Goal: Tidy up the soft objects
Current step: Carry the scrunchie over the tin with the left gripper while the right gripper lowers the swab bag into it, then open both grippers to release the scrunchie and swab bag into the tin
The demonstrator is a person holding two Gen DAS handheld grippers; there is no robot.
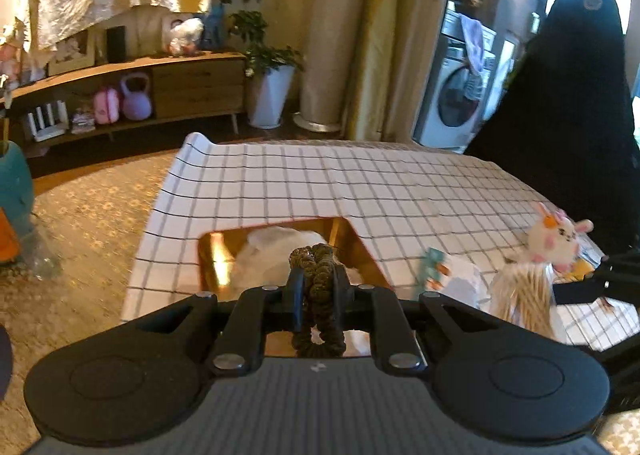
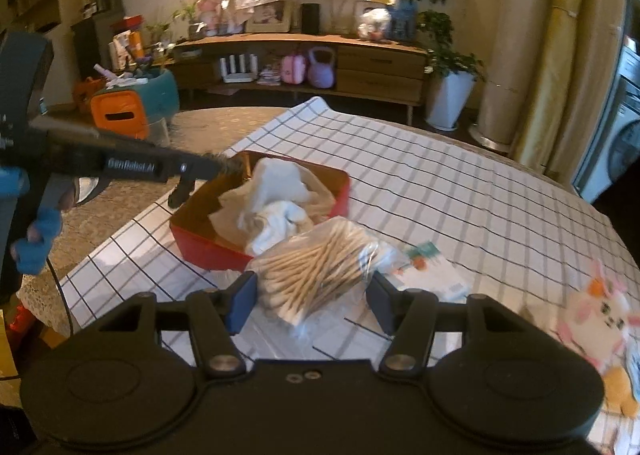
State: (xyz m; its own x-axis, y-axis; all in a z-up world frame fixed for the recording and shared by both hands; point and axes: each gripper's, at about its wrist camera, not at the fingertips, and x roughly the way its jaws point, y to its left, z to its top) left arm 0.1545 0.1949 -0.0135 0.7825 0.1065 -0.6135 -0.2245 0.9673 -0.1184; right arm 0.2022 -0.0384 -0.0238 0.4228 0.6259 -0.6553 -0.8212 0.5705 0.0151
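Brown scrunchie (image 1: 318, 275) sits clamped in the left hand-held gripper (image 1: 317, 287) above the red box (image 2: 208, 251) — right hand-held gripper (image 2: 310, 297) spread wide, straddling the cotton-swab bag (image 2: 316, 275).

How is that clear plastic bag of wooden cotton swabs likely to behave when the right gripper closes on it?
The clear plastic bag of wooden cotton swabs looks loosely filled, so it will probably sag and shift. Its glossy film may slip against the open right gripper. It seems light; the thin sticks could bend under a hard squeeze.

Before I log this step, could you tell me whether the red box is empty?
Not empty: the red box already holds crumpled white cloths, seen from both wrist views.
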